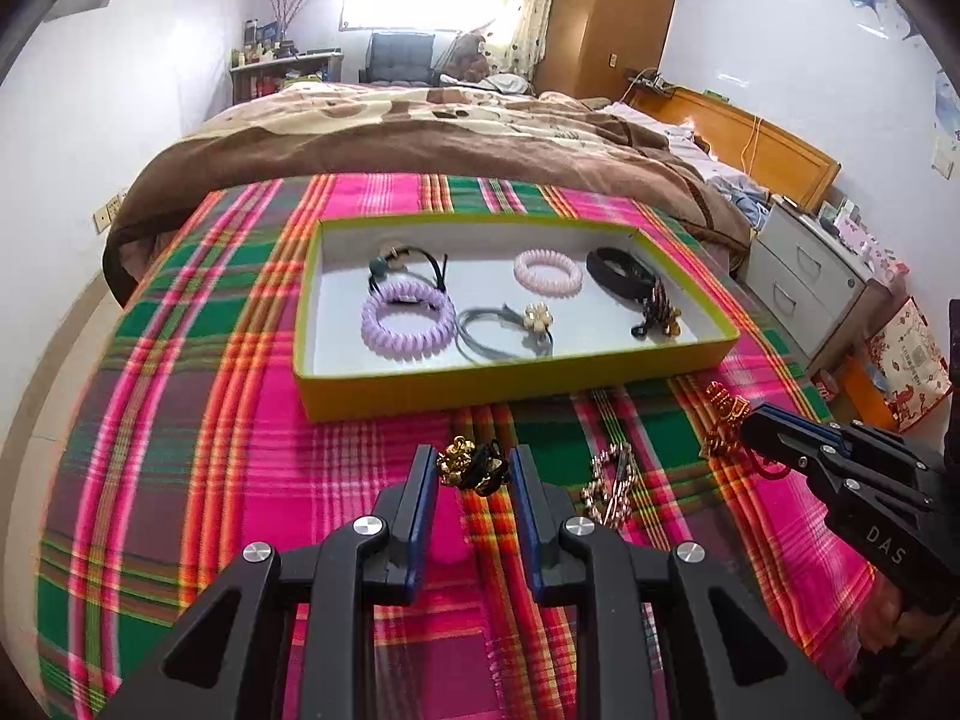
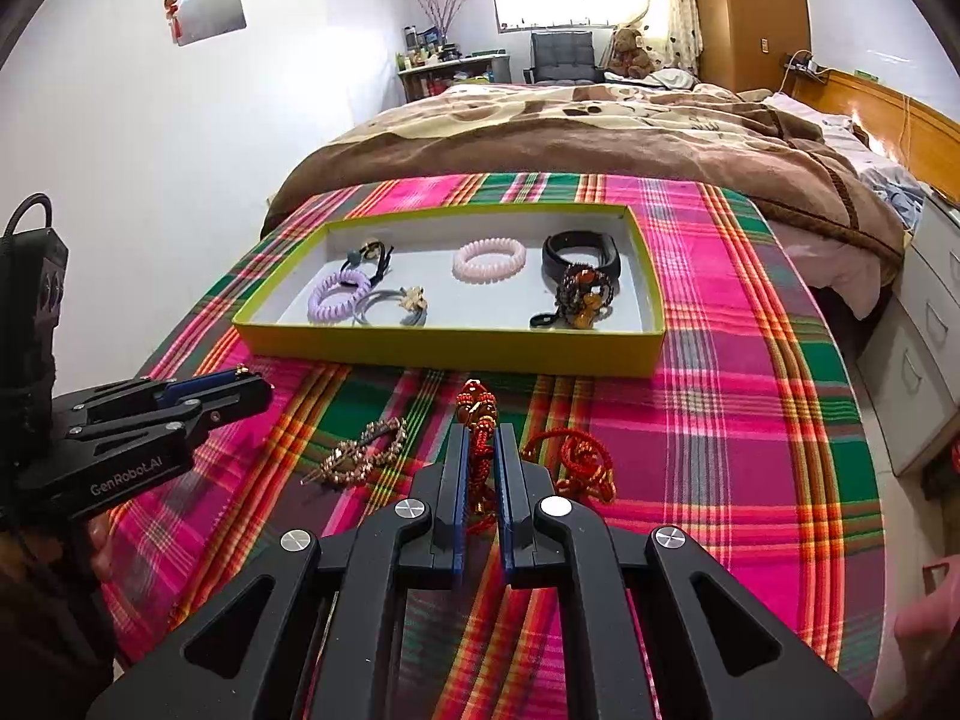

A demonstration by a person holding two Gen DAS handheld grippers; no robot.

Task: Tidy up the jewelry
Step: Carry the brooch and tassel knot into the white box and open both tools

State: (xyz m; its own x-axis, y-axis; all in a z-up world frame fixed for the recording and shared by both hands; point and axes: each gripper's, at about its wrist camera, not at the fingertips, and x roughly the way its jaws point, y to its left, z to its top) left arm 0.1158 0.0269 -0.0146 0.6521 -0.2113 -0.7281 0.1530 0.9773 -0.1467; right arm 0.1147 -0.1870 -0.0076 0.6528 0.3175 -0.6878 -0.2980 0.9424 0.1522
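Observation:
A yellow-green tray (image 1: 420, 387) (image 2: 456, 354) on the plaid cloth holds several hair ties and bracelets: a lilac coil (image 1: 408, 319), a pink coil (image 1: 547, 271), a black band (image 1: 618, 270). My left gripper (image 1: 471, 468) is shut on a black and gold hair tie (image 1: 474, 465), just in front of the tray. My right gripper (image 2: 480, 450) is shut on a red knotted charm with gold beads (image 2: 478, 420); its red cord (image 2: 579, 462) trails to the right. The right gripper also shows in the left wrist view (image 1: 750, 426). A gold bead hair clip (image 1: 612, 483) (image 2: 360, 453) lies between the grippers.
The plaid cloth (image 1: 210, 360) covers a round table. A bed with a brown blanket (image 1: 420, 138) stands behind it. A grey drawer unit (image 1: 804, 282) stands at the right, with a red bag (image 1: 906, 360) beside it.

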